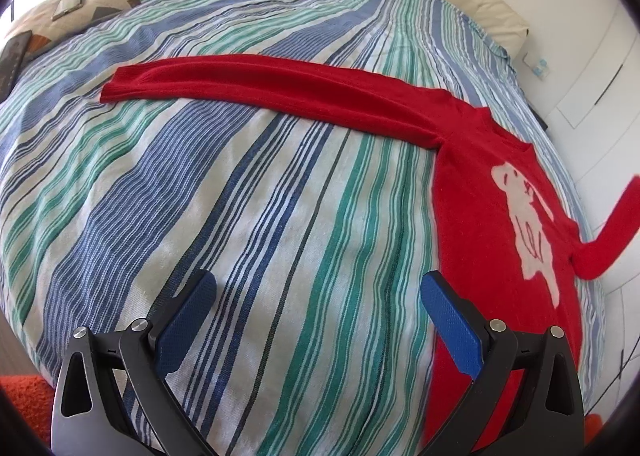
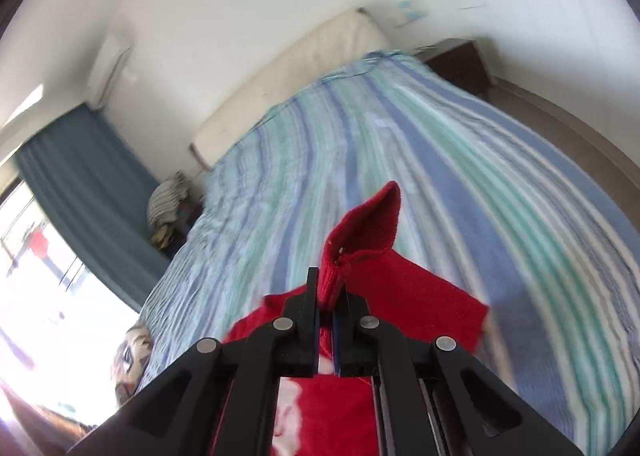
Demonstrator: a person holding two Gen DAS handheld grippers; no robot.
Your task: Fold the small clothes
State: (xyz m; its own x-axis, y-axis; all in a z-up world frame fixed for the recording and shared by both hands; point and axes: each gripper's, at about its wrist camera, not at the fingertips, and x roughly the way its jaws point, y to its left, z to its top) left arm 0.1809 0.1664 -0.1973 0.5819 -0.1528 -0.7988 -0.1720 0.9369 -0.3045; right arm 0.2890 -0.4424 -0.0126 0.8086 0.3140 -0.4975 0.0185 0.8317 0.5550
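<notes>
**Carrying the right sleeve across**

On the striped bedspread (image 1: 280, 216) the red sweater (image 1: 480, 216) lies flat, right of the left gripper (image 1: 318, 320), which hangs spread and empty. The right gripper (image 2: 326, 296) pinches the sleeve cuff (image 2: 360, 240); best carry it low across the chest, laying it smooth.

The sweater (image 1: 472, 192) is bright red with a pale pink figure on its chest. The bedspread (image 1: 240, 216) at frame centre carries blue, green and white stripes.
</notes>
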